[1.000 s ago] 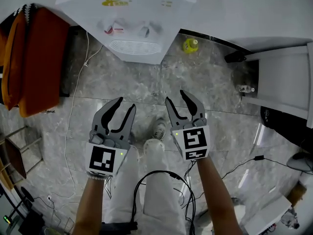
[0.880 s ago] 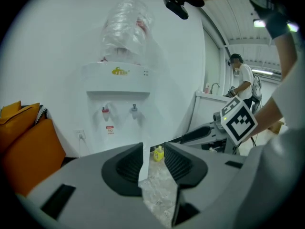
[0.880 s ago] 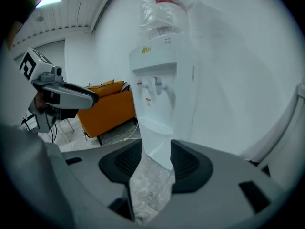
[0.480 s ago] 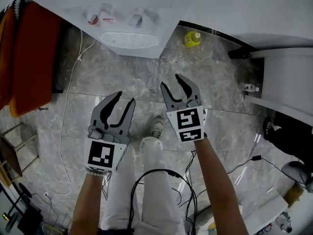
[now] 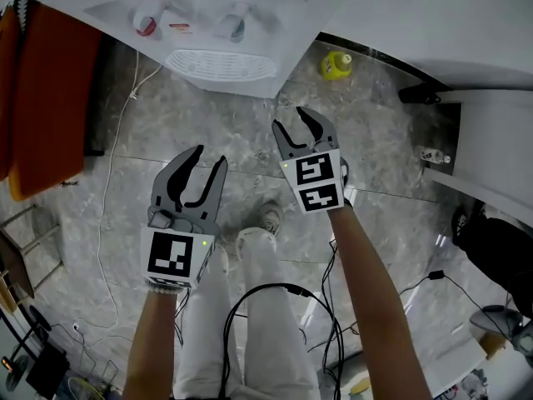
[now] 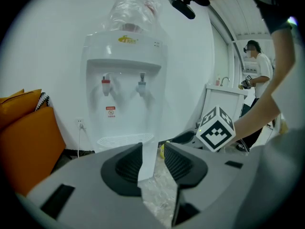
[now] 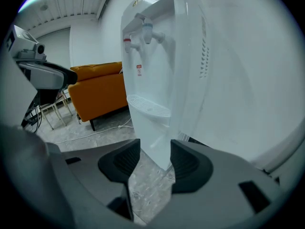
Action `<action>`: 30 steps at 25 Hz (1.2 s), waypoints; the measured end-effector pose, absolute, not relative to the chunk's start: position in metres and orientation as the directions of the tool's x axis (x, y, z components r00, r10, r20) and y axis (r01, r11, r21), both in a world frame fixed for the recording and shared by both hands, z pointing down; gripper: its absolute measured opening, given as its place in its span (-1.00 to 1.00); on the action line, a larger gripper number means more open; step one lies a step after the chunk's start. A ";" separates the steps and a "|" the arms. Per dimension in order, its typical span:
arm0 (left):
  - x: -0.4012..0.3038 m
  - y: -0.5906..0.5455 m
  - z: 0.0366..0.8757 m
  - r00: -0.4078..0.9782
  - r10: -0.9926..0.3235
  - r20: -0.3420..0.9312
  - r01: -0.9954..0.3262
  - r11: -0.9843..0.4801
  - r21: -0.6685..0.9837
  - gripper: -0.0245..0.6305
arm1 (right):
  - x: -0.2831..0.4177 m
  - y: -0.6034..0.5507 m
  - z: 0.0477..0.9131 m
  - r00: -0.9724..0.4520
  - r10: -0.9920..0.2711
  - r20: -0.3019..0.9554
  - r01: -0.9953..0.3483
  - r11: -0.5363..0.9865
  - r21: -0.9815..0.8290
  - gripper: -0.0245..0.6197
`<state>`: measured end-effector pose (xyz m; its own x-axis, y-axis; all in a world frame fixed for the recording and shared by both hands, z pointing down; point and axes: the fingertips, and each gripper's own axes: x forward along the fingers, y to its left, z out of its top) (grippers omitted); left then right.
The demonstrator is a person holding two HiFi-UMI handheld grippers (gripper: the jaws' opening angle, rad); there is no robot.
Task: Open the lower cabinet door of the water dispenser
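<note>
Dropped the left claw [image 5: 209, 158] lower than a second ago, still half-spread and pinching nothing. Closed in on the water dispenser [image 5: 223, 63] too, standing far ahead by the wall, well apart from both claws. Brought the right claw [image 5: 291, 123] down and further forward, and have just been spreading its jaws wider, nothing between them either. Reads as a reach-in, no contact yet. Can spot the lower cabinet door [image 6: 147, 159] under the drip tray, looks shut. Guessing the right one goes for it.
</note>
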<state>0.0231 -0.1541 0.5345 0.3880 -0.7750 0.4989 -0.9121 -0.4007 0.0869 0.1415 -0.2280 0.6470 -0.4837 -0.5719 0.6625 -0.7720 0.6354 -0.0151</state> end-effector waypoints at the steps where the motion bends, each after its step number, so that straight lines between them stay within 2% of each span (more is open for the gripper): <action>1: 0.023 -0.156 0.537 0.385 -0.776 0.499 -0.914 -0.397 0.087 -0.49 | 0.141 -0.231 0.652 -0.483 -0.567 0.668 -0.772 0.636 -0.019 -0.31; 14: 0.033 -0.169 0.555 0.367 -0.792 0.489 -0.926 -0.363 0.107 -0.49 | 0.141 -0.274 0.714 -0.435 -0.535 0.724 -0.782 0.623 -0.009 -0.28; 30: 0.020 -0.167 0.572 0.350 -0.794 0.497 -0.933 -0.341 0.113 -0.49 | 0.135 -0.319 0.735 -0.433 -0.563 0.704 -0.787 0.617 0.009 -0.29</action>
<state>0.0202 -0.1671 0.5720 0.3504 -0.7941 0.4966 -0.9332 -0.3411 0.1130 0.1346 -0.3187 0.7349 -0.4326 -0.5629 0.7043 -0.7871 0.6168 0.0095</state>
